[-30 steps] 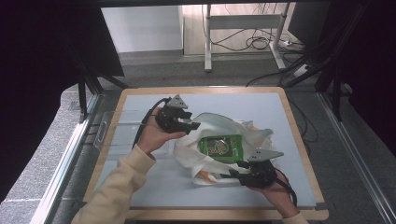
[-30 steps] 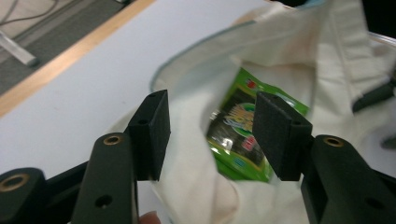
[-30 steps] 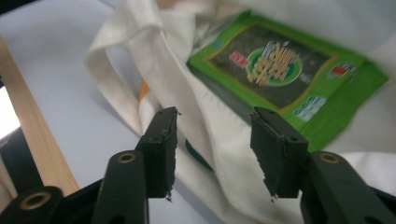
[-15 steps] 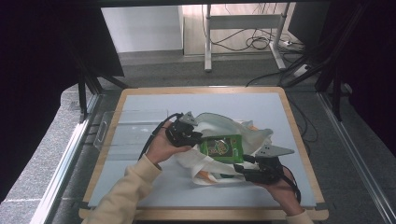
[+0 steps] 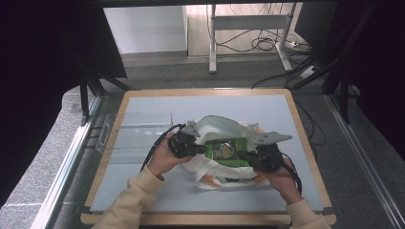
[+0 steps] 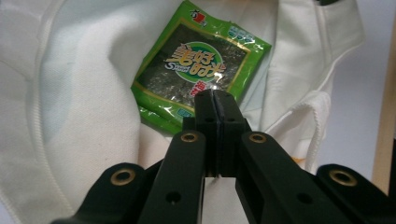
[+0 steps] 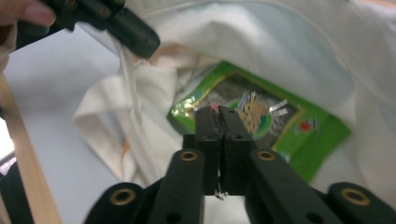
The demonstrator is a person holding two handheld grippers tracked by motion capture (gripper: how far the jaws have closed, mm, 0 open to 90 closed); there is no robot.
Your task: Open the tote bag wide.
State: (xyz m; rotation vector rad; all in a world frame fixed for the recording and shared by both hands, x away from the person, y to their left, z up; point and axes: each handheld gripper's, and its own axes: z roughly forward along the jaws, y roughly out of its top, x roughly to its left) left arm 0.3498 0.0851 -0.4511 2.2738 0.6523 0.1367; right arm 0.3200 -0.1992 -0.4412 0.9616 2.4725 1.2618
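**Grippers closing in on snack packet inside cloth bag**

Jaws of the left gripper (image 6: 216,100) are sitting pressed together, no gap showing, and nothing is visibly pinched between them — the tips are hovering just over the lower edge of the green packet (image 6: 198,70). The right gripper (image 7: 217,116) is reading the same in its own view: jaws together, tips over the near edge of that packet, apparently holding nothing, though a sliver of film caught there cannot be ruled out.

From above, both grippers are flanking the packet, left gripper at its left end, right gripper at its right end, with the packet lying flat in the mouth of the white cloth bag (image 5: 222,131). The bag is resting on the pale blue table mat (image 5: 157,105); a clear plastic tray (image 5: 136,131) is sitting near the bag, at the left.

Risks, as a judgement: glossy film could be slipping out of a pinch, and loose cloth folds lying right beside the packet could be getting caught in the jaws instead — dragging the bag along.

Writing: large stylised Chinese characters on a round green emblem, with small Latin script under them, possibly "Seaweed", too small to confirm. A small red logo is sitting at the packet's top corner, unreadable.
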